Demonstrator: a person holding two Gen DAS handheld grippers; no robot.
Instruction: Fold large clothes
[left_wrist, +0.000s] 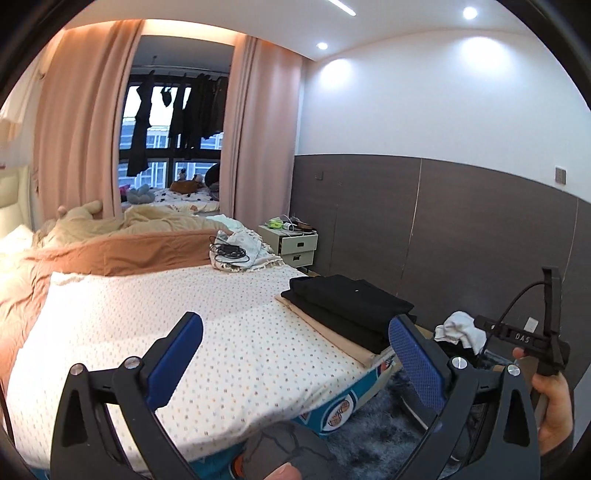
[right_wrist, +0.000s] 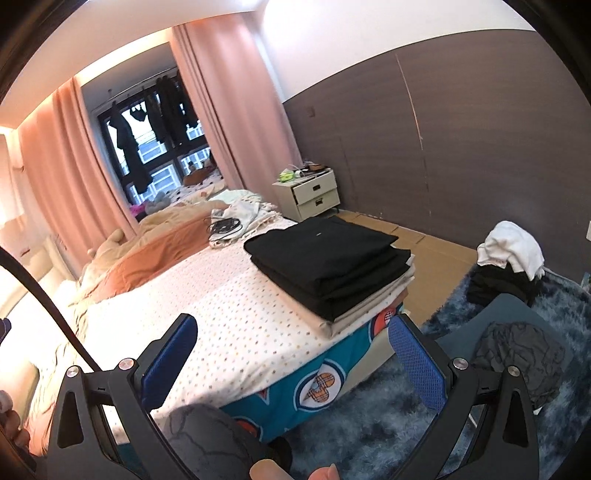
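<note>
A stack of folded clothes, black ones (left_wrist: 347, 302) on top of beige ones, lies at the right corner of the bed; it also shows in the right wrist view (right_wrist: 328, 262). A pile of unfolded white and black clothes (right_wrist: 506, 258) sits on the floor rug to the right, also seen in the left wrist view (left_wrist: 460, 330). My left gripper (left_wrist: 295, 350) is open and empty, held above the dotted bed sheet (left_wrist: 184, 332). My right gripper (right_wrist: 293, 354) is open and empty, above the bed's front corner. The right gripper's body (left_wrist: 532, 339) shows in the left view.
A brown blanket (left_wrist: 122, 251) and rumpled bedding with black cables (left_wrist: 229, 251) lie at the far end of the bed. A white nightstand (right_wrist: 314, 194) stands by the brown wall. A blue shaggy rug (right_wrist: 388, 424) covers the floor. My knees show at the bottom.
</note>
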